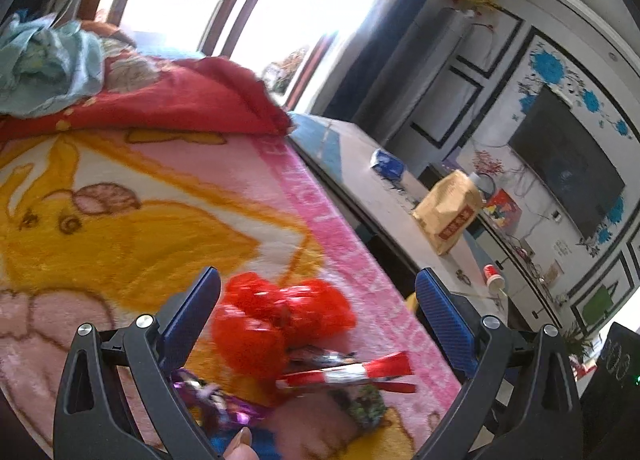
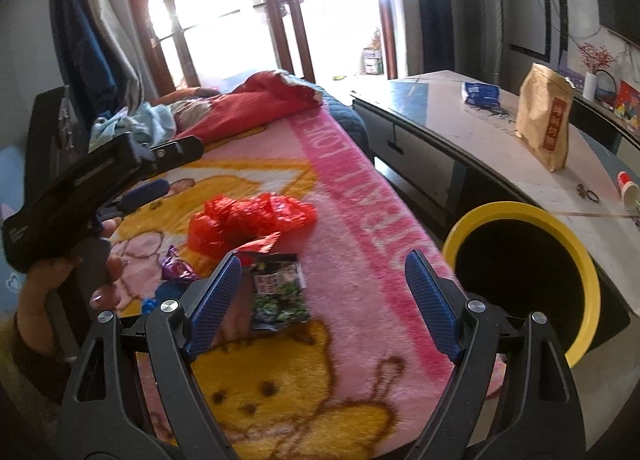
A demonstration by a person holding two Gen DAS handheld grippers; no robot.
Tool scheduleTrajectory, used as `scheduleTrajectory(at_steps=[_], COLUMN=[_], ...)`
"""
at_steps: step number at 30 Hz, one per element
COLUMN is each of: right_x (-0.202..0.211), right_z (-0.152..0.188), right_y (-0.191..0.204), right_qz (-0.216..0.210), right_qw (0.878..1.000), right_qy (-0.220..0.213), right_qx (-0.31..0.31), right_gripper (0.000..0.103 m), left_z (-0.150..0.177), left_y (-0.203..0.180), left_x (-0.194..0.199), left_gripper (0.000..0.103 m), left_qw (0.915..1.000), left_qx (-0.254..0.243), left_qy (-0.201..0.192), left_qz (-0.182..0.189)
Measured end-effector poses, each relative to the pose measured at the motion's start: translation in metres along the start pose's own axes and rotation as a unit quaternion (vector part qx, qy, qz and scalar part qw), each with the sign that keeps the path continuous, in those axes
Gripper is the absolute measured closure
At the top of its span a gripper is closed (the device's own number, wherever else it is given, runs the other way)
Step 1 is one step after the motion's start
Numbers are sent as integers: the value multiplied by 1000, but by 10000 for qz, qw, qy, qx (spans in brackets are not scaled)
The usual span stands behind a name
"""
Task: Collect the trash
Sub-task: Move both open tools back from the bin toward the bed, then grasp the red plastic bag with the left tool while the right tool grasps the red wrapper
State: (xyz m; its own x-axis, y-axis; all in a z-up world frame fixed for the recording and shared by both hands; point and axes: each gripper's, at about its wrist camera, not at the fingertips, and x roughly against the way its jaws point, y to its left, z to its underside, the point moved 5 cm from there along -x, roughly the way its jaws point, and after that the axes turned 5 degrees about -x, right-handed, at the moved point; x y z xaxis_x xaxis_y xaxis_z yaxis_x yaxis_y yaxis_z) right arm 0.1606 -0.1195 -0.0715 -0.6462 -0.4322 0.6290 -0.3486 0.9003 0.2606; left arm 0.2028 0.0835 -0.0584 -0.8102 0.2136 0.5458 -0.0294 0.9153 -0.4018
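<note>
Both tools hover with jaws spread wide and empty above a bed covered by a pink cartoon-print blanket (image 2: pixel 348 196), where several pieces of trash lie clustered. The left tool (image 1: pixel 318 292) frames a crumpled red plastic bag (image 1: pixel 280 320); nearer that camera lie a red-and-silver wrapper (image 1: pixel 352 374), a purple foil wrapper (image 1: pixel 208 400) and a green-patterned snack packet (image 1: pixel 366 406), all resting on the blanket. In the right wrist view, the right tool (image 2: pixel 324 272) hangs over the same green-patterned snack packet (image 2: pixel 280 288), whose near end lies between its blue fingertips (image 2: pixel 424 280), with the red plastic bag (image 2: pixel 248 220) just beyond it and the purple foil wrapper (image 2: pixel 176 266) to the left. The left tool (image 2: pixel 160 176), gripped by a hand (image 2: pixel 68 280), enters from the left of that view.

A black bin with a yellow rim (image 2: pixel 560 236) stands beside the bed's right edge, between the bed and a low table (image 2: pixel 460 128). On the table stand a brown paper bag with a red label (image 2: pixel 544 124), a blue packet (image 2: pixel 482 94) and a small red-and-white paper cup (image 2: pixel 630 188). A red quilt (image 2: pixel 248 108) and pale blue cloth (image 2: pixel 132 124) are heaped at the bed's far end, under a bright window.
</note>
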Motion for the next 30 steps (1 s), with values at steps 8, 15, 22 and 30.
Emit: scheduleTrajectory(at_steps=[8, 15, 22, 30], right_x=[-21, -36, -50, -65], right_z=[5, 5, 3, 3], right_y=[20, 25, 29, 39], right_qz=[-162, -253, -421, -761], right_qw=[9996, 9992, 9981, 9950], right_qy=[185, 302, 448, 645], right_qx=[110, 119, 62, -38], right_gripper=[27, 27, 33, 58], left_z=[5, 16, 28, 34], left_y=[36, 44, 48, 45], left_x=[-11, -27, -38, -44], left_gripper=[9, 17, 24, 31], left_qw=[9992, 9977, 9963, 9954], left_qx=[312, 410, 423, 362], left_qy=[235, 531, 735, 857], left_qz=[-103, 106, 171, 244])
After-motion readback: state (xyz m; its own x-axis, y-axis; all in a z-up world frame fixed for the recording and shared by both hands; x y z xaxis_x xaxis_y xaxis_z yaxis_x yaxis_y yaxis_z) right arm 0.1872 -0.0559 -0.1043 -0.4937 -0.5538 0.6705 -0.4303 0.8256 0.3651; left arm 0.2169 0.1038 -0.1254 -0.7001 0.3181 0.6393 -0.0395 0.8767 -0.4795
